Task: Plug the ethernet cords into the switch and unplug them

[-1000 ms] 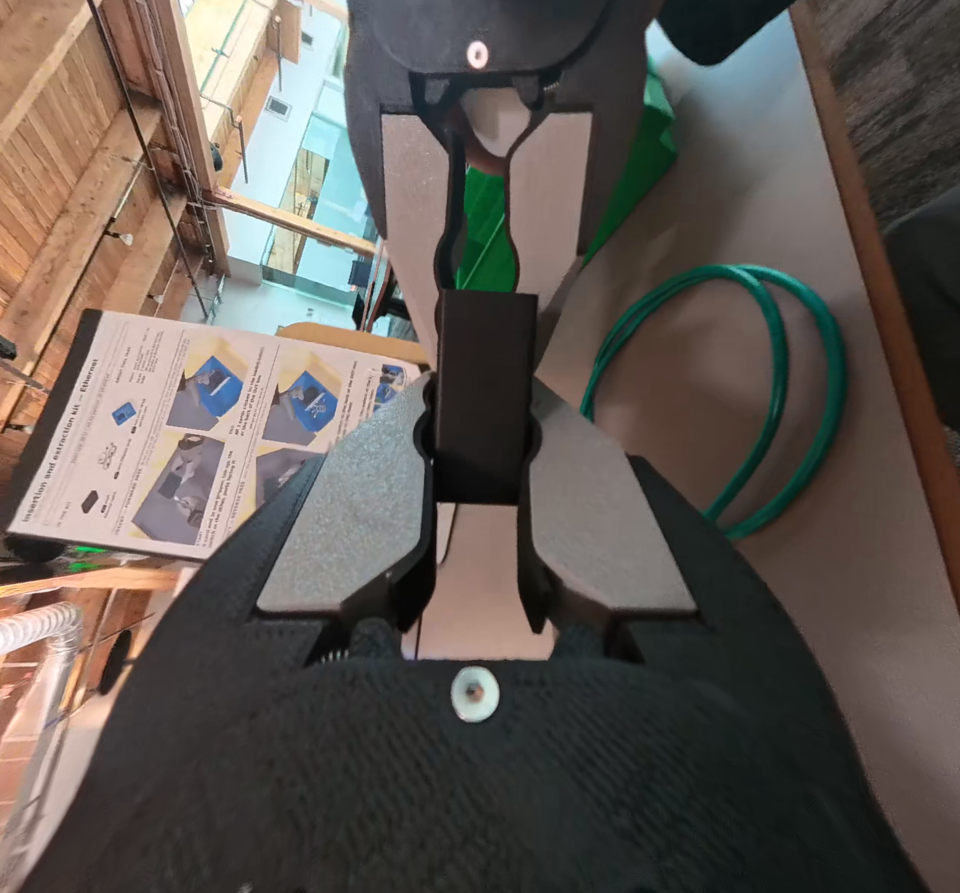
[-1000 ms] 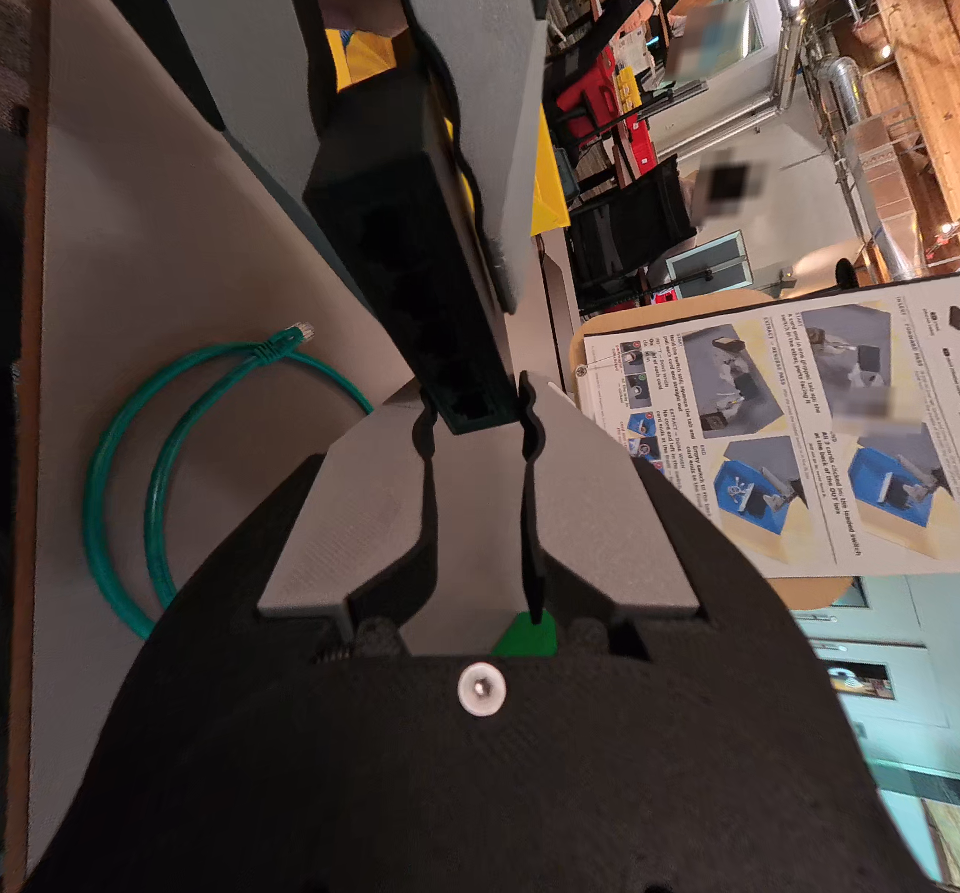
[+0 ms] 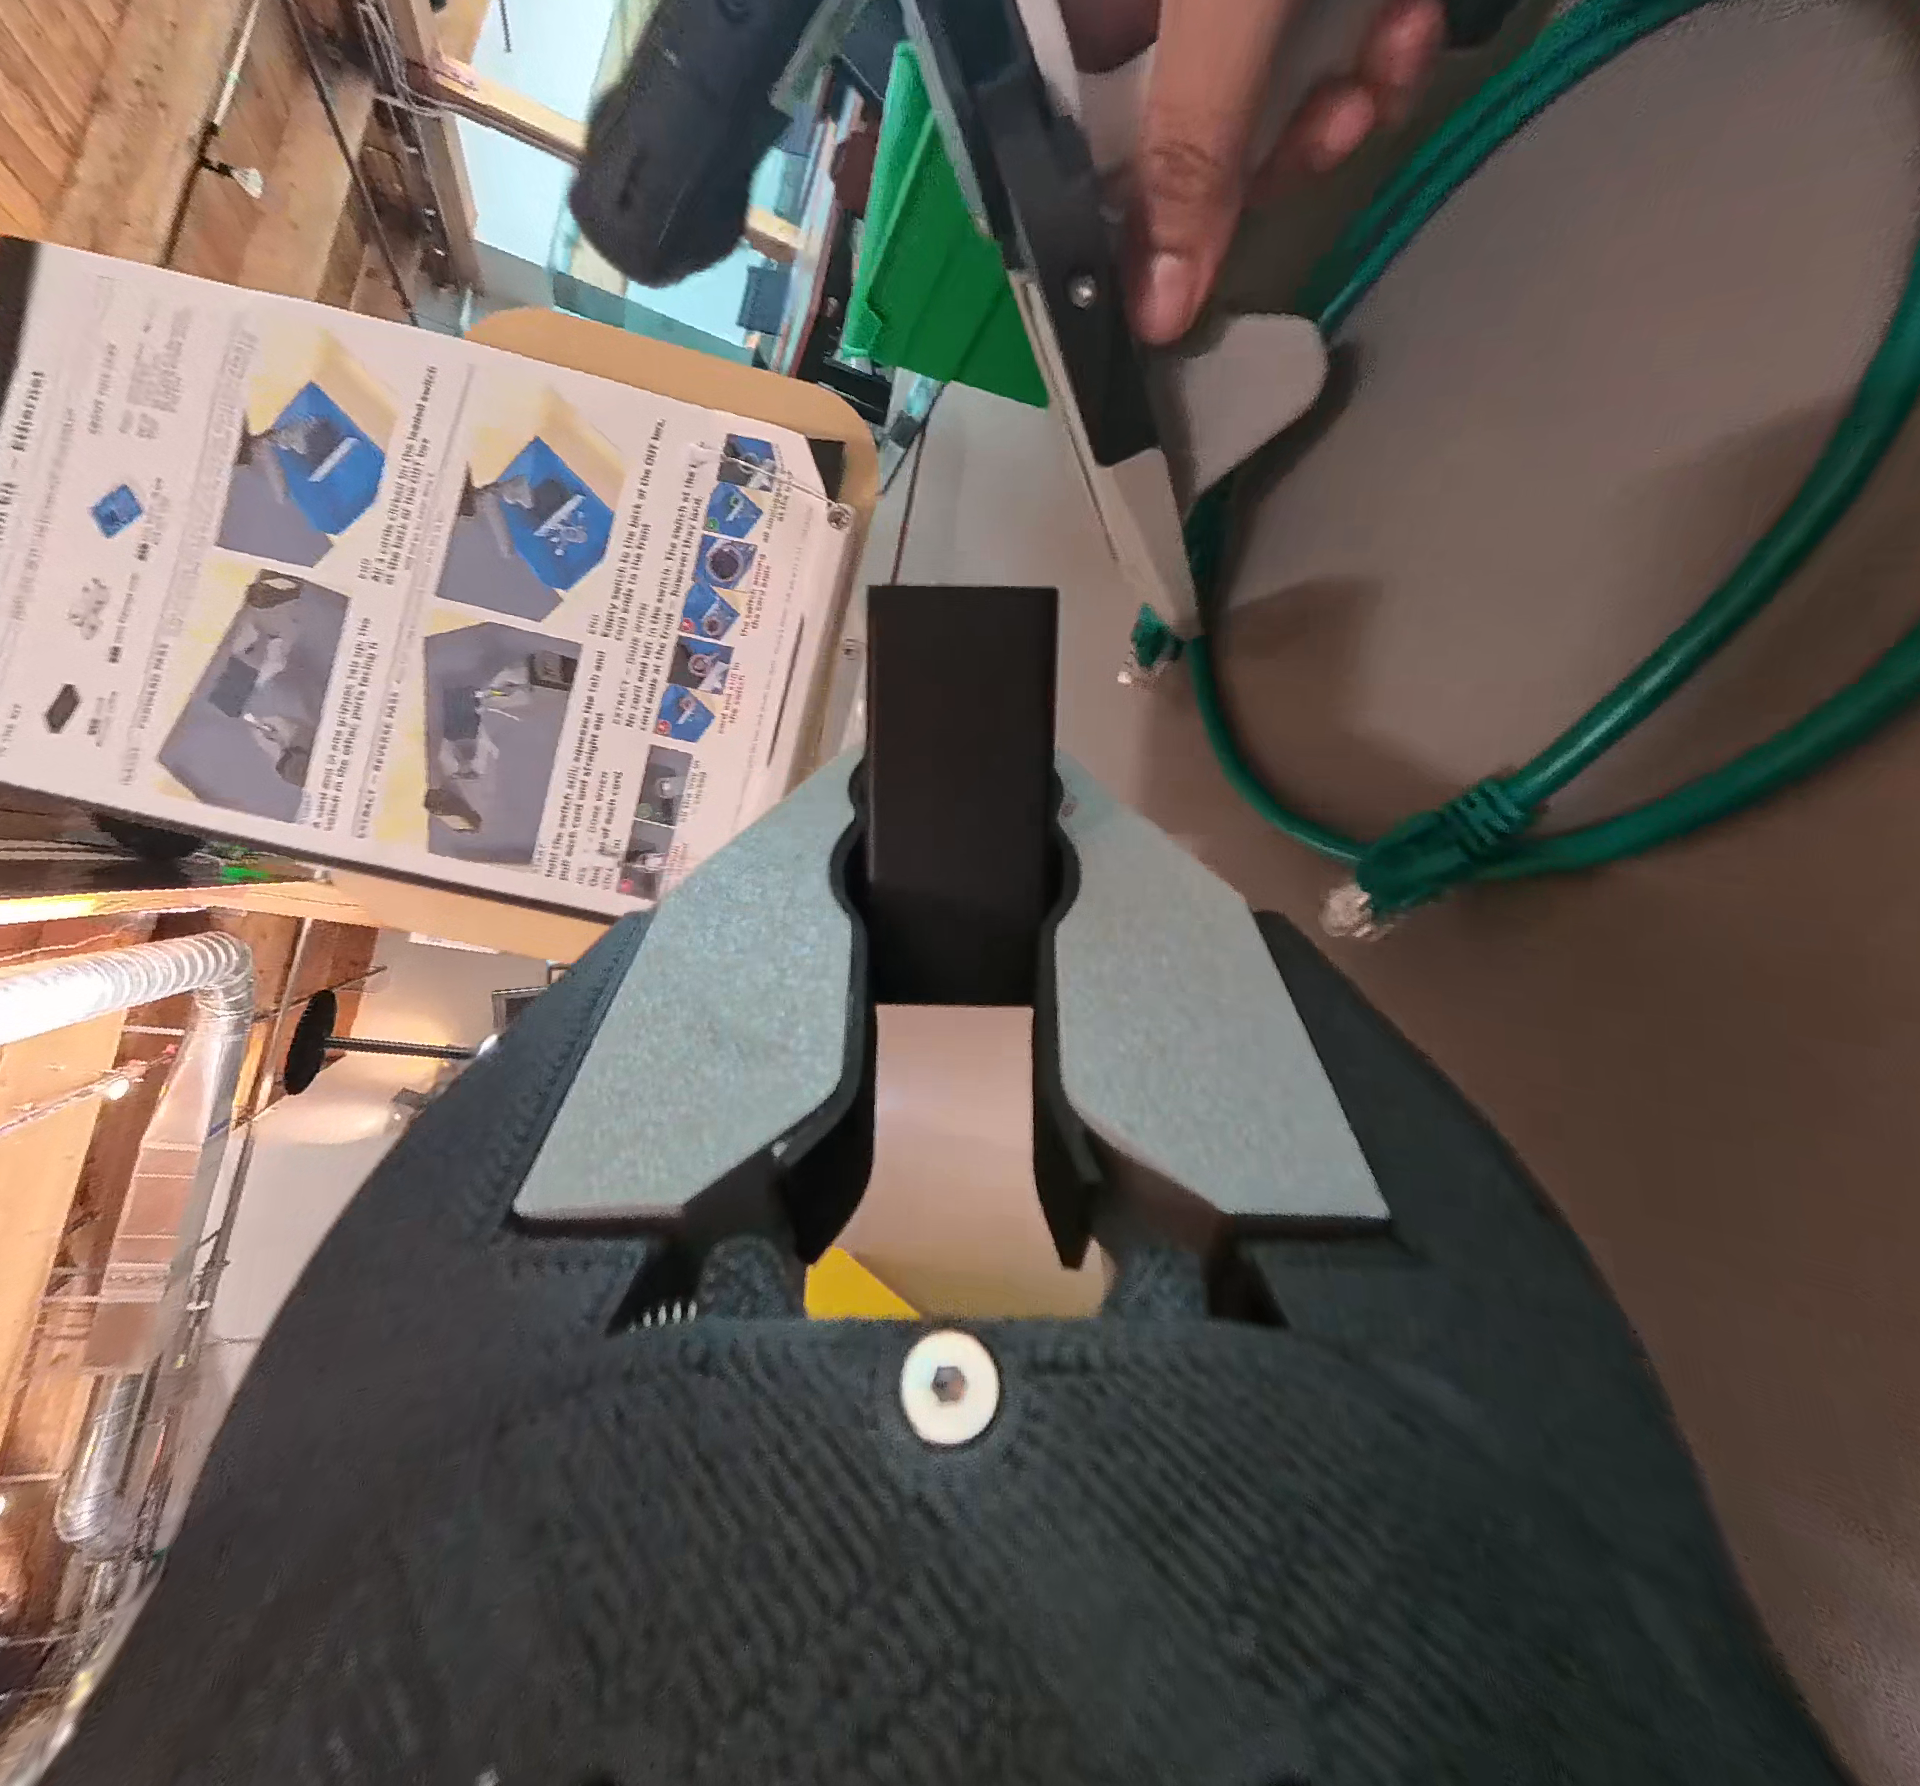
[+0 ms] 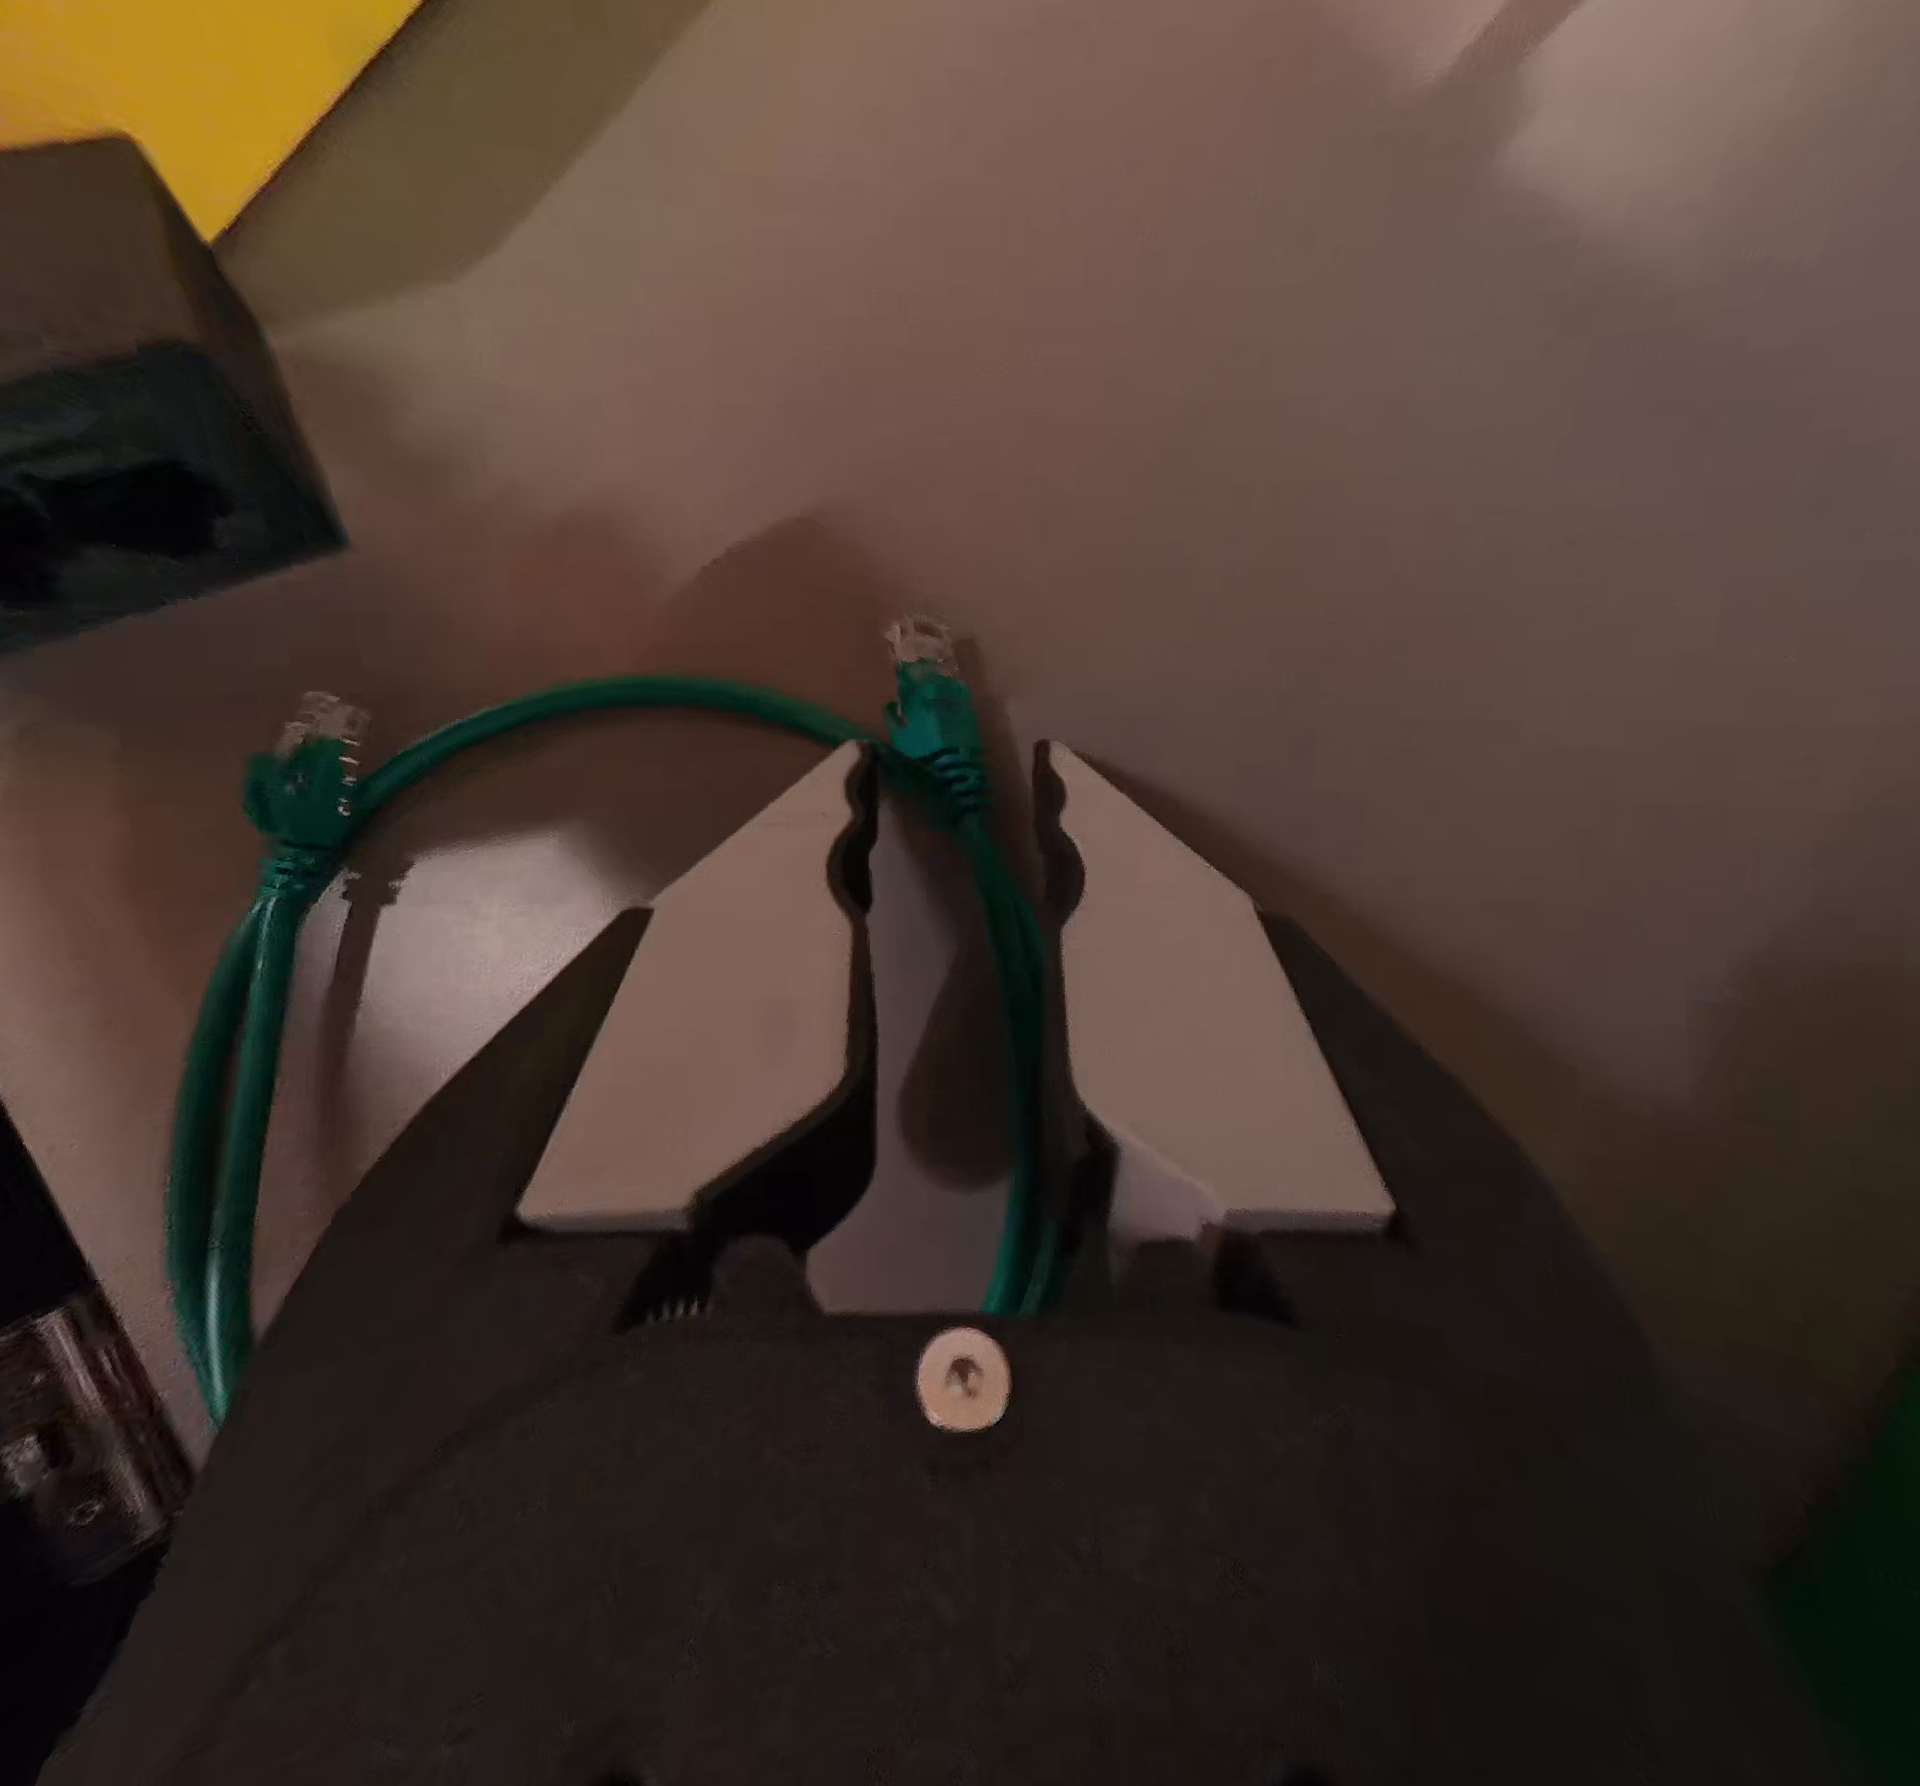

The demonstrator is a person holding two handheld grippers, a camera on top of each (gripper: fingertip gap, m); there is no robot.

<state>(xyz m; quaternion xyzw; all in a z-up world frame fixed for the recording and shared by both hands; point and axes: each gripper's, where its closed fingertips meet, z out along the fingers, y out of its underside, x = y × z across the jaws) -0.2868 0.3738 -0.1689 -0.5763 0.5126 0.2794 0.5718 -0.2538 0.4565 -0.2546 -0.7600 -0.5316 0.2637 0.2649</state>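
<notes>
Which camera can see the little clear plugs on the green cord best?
The right wrist view: both plugs of the green cord, one just ahead of the open right gripper, lie close. The left wrist view shows them smaller, off to the side.

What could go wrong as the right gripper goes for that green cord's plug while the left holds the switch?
1. The right gripper is open, and only the cord's boot lies between its tips; the clear plug sits beyond them, so closing now may pinch the boot or cable.
2. The green cord is coiled and tied, so lifting one end may drag the whole loop.
3. The left gripper clamps the switch near one end, so it could pivot under insertion force.
</notes>
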